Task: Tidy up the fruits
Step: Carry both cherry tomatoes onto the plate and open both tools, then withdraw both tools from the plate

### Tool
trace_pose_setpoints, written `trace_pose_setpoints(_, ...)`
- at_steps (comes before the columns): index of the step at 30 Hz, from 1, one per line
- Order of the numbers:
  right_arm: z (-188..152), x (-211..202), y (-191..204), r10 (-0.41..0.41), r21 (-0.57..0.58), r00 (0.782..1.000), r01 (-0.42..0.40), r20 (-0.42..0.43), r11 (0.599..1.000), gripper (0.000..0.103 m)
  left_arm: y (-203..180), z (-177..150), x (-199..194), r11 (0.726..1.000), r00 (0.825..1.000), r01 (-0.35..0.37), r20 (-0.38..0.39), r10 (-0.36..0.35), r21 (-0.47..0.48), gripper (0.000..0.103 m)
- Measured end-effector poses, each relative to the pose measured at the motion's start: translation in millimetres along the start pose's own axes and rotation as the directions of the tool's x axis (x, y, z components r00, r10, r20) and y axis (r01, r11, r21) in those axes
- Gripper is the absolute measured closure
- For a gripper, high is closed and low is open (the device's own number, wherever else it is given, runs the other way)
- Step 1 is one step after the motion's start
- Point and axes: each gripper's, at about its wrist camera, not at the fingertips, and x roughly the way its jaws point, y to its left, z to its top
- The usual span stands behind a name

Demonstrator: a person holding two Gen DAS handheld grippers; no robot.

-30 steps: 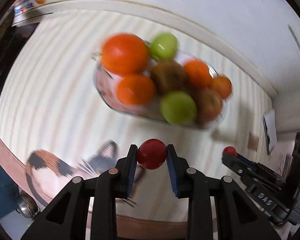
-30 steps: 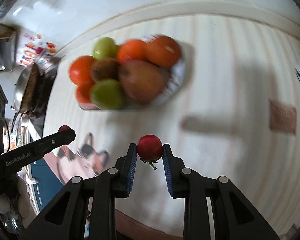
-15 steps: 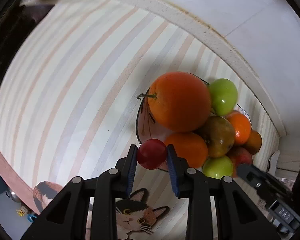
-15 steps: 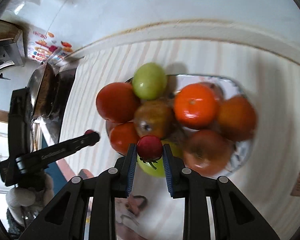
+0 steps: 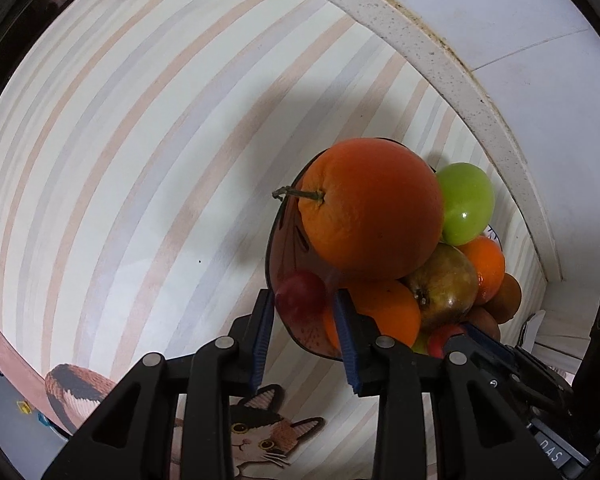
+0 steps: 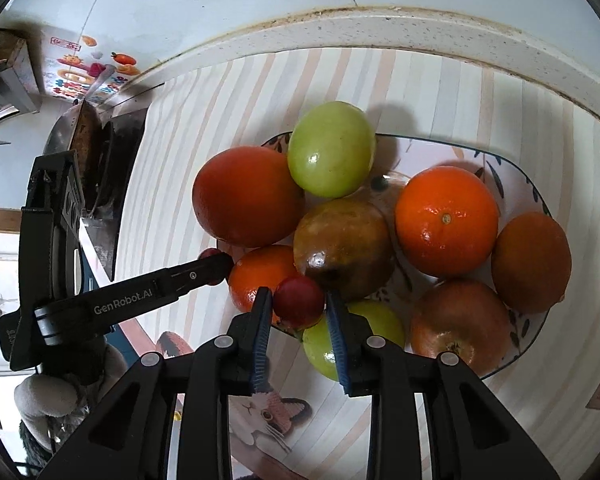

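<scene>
Left gripper (image 5: 304, 304): a small round red fruit (image 5: 300, 295), smooth-skinned and blurred, sits between the blue ribbed pads. The jaws are opening; a gap shows on the right pad side, so the pads no longer clamp it. The fruit is over the near left rim of the plate (image 5: 274, 248).

Right gripper (image 6: 298, 304): a second small red fruit (image 6: 299, 301), glossy and round, lies between its blue pads. These jaws are also opening, with a gap visible on the right side. This fruit rests among the piled produce at the near edge of the plate (image 6: 528, 196).

Container: one shallow oblong ceramic plate, white with a dark rim line and painted leaf motifs. Contents visible from the right wrist view:
- two green apples, smooth and shiny: one at the far side (image 6: 332, 148), one at the near side (image 6: 360, 332);
- four orange citrus fruits with dimpled peel; the largest (image 6: 246, 196) stands at the left;
- one brownish-green fruit (image 6: 342, 248) in the centre;
- one reddish-brown apple (image 6: 458, 326) at the near right.

In the left wrist view the largest orange (image 5: 370, 208) carries a short stem.

Support: a countertop mat (image 5: 120, 140) with pale pink and grey stripes and a printed cat (image 5: 256, 436) at its near edge. A speckled stone ledge (image 6: 420, 28) borders the mat at the wall.
</scene>
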Motion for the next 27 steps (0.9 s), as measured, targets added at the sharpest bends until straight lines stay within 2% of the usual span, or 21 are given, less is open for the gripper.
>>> trace_pose_setpoints(2,1,-2,-1,-0.007,0.008,1.0,0.007,0.007,1.0,0.061,0,0,0,1.0,1.0,-0.006,-0.005,0.006,-0.002,0.073)
trace_pose_setpoints(6,1,-7,-3,-0.012,0.022,1.0,0.012,0.018,1.0,0.061,-3,-1,1,1.0,1.0,-0.023,0.0,0.023,0.01,0.068)
trace_pose_setpoints(9,-2,-14,-3,-0.028,0.023,0.999,0.028,0.036,0.999,0.053,-3,-3,-1,0.999,0.999,-0.032,0.007,0.032,0.017,0.055)
trace_pose_setpoints(11,-5,-22,0,-0.049,0.019,0.997,0.048,0.062,0.999,0.039,-1,-5,-5,1.0,1.0,-0.015,0.013,0.015,0.017,0.033)
trace_pose_setpoints(12,-7,-26,1,-0.059,0.013,0.995,0.058,0.075,0.998,0.035,0,-7,-8,1.0,1.0,-0.019,0.019,0.019,0.017,0.028)
trace_pose_setpoints(14,-12,-37,6,-0.095,-0.007,0.989,0.096,0.113,0.995,0.021,1,-12,-16,0.999,0.998,-0.034,0.047,0.033,0.027,0.02)
trace_pose_setpoints(17,-24,-53,10,-0.194,-0.024,0.966,0.2,0.17,0.979,0.012,0,-25,-28,0.994,0.992,-0.091,0.094,0.085,0.055,0.018)
trace_pose_setpoints(20,-39,-65,11,-0.303,-0.043,0.927,0.32,0.221,0.946,0.011,-6,-45,-42,0.983,0.975,-0.162,0.164,0.146,0.088,0.008)
trace_pose_setpoints(21,-45,-69,11,-0.331,-0.048,0.913,0.352,0.237,0.935,0.011,-9,-55,-48,0.977,0.966,-0.189,0.194,0.168,0.097,0.008)
trace_pose_setpoints(27,-71,-91,5,-0.381,-0.065,0.878,0.416,0.291,0.907,0.008,-26,-95,-75,0.961,0.931,-0.249,0.303,0.204,0.118,0.008)
